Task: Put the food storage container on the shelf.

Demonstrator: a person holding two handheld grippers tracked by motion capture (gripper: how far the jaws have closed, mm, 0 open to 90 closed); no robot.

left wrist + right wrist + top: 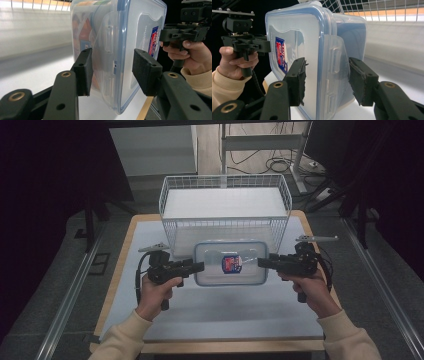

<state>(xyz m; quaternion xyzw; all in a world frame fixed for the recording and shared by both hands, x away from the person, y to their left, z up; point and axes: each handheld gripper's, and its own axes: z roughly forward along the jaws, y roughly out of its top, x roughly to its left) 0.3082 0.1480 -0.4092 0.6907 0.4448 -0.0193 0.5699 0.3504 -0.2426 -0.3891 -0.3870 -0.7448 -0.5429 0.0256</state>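
A clear plastic container (230, 263) with a blue-rimmed snap lid and a red and blue label on top hangs just in front of the white wire basket (225, 210), lifted off the table (210, 312) between two hand-held claws. The left claw (199, 266) pinches the container's left end, and the right claw (262, 262) pinches its right end, so the box is carried level between them, lid facing up.

In the left gripper view the left claw (113, 72) has its two black pads on either side of the container (117, 50) at the side latch, one pad against the base and the other at the lid side. Colourful contents show dimly through the wall. In the right gripper view the right claw (327, 80) closes the same way over the opposite latch of the container (312, 50), both pads on the plastic.

The basket stands at the far side of the table, and the container's far edge overlaps the basket's front wall in the high view. Each hand (157, 292) grips its handle on the near side of the basket, cream sleeves (120, 340) reaching in from the table's near edge.
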